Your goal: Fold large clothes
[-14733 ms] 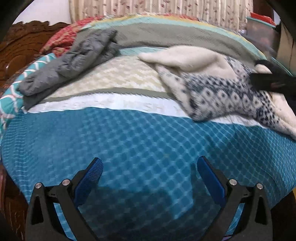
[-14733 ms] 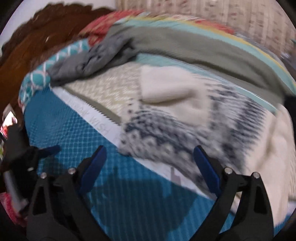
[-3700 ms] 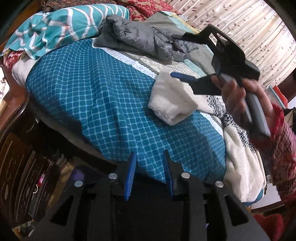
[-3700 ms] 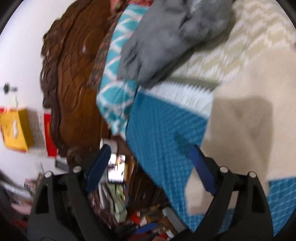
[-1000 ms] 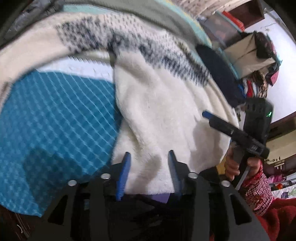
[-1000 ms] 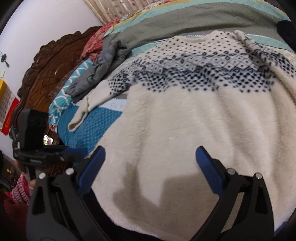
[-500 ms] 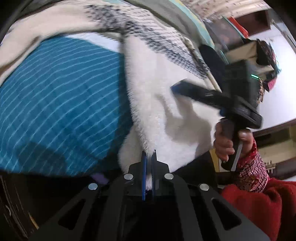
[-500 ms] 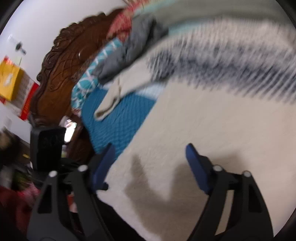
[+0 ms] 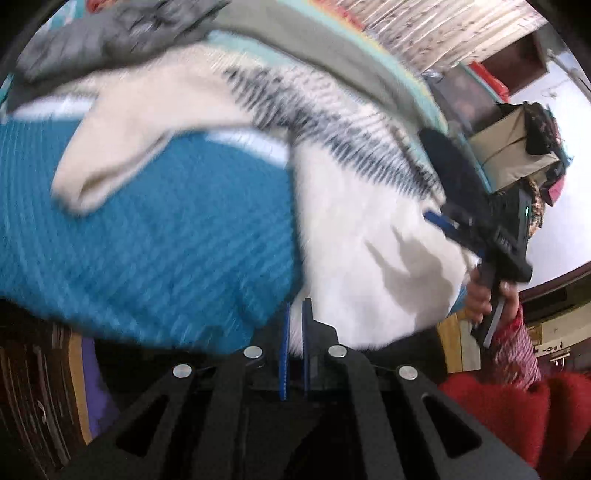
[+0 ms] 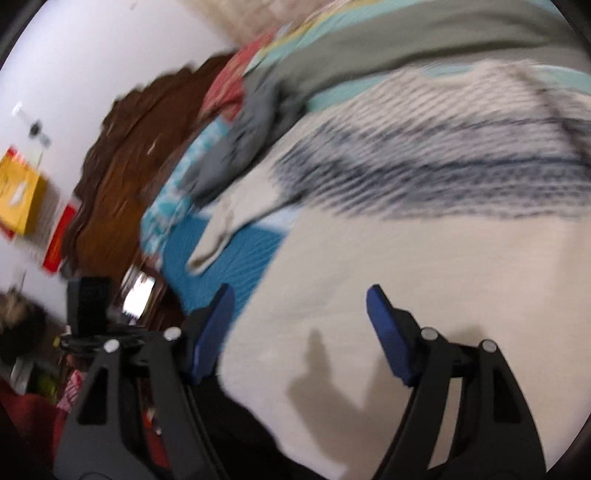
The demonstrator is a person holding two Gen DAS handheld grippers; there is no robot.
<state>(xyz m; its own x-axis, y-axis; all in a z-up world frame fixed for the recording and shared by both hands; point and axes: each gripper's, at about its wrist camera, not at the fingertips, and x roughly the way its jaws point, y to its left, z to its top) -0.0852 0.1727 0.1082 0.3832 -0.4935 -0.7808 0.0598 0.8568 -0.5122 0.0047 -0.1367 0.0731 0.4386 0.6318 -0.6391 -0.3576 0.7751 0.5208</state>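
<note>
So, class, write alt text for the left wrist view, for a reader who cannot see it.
The left hand-held gripper is pinched shut on the hem of a cream sweater with a dark patterned band, spread over a teal bedspread. At right, a hand holds the right hand-held gripper over the sweater's far edge. The picture is motion-blurred.

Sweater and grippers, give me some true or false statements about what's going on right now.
1. The left gripper is clamped on the sweater hem. True.
2. The right gripper is shut on the sweater. False: its jaws stand apart over the fabric.
3. A grey jacket lies on the bed beyond the sweater. True.
4. The sweater is folded in half. False: it lies spread out, one sleeve stretched across the blue bedspread.
5. The sweater is plain white. False: a dark patterned band crosses it.
</note>
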